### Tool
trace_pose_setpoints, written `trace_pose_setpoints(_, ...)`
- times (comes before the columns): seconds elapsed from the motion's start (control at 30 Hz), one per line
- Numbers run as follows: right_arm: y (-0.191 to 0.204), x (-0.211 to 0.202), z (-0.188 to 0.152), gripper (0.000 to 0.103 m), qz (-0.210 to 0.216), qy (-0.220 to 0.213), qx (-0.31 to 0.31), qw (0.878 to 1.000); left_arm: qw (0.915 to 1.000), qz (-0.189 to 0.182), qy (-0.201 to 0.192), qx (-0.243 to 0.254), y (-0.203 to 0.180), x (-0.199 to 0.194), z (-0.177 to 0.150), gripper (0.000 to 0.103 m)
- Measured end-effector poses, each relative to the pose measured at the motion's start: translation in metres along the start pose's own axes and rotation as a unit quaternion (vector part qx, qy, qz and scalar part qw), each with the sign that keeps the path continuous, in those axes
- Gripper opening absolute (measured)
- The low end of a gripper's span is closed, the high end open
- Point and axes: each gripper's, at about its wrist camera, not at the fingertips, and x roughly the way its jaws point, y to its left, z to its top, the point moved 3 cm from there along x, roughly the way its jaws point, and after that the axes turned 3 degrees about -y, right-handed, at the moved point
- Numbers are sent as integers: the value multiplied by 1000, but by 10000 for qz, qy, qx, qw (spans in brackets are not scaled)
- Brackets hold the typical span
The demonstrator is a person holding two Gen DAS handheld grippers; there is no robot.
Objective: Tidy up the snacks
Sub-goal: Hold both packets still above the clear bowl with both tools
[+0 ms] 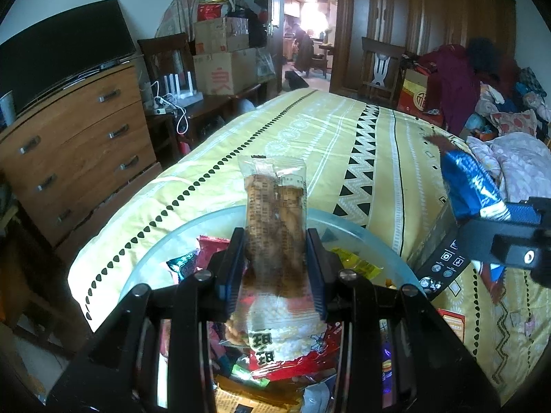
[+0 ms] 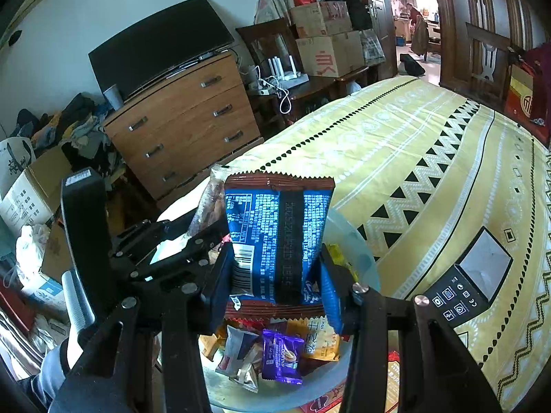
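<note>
- Left wrist view: bed under a yellow patterned quilt; wooden dresser to the left with a dark TV on top; stacked cardboard boxes near an open doorway.
- Right wrist view: same bed, dresser and TV; black device with a grey screen lying on the quilt to the right.
- Left claw raised above a glass bowl, pinching a clear-wrapped brown snack bar upright between blue pads.
- Right claw likewise pinching a blue snack packet, back side with barcode facing the camera, held upright over the same bowl.
- Seen from the left wrist, right claw at the right edge with the blue packet tilted up and leftward.
- Seen from the right wrist, left claw just to the left, bar beside the packet.
- Bowl resting at the near bed edge, holding mixed wrapped snacks: red packet, purple sweet, yellow packet, grey-white packet.
</note>
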Motion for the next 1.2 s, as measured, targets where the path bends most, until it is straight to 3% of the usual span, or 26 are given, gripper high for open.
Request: trace_pose_setpoints(1.2,-2,17,-4,49,-9,79,19,10000,10000,17,22,-47,2,0,5,34)
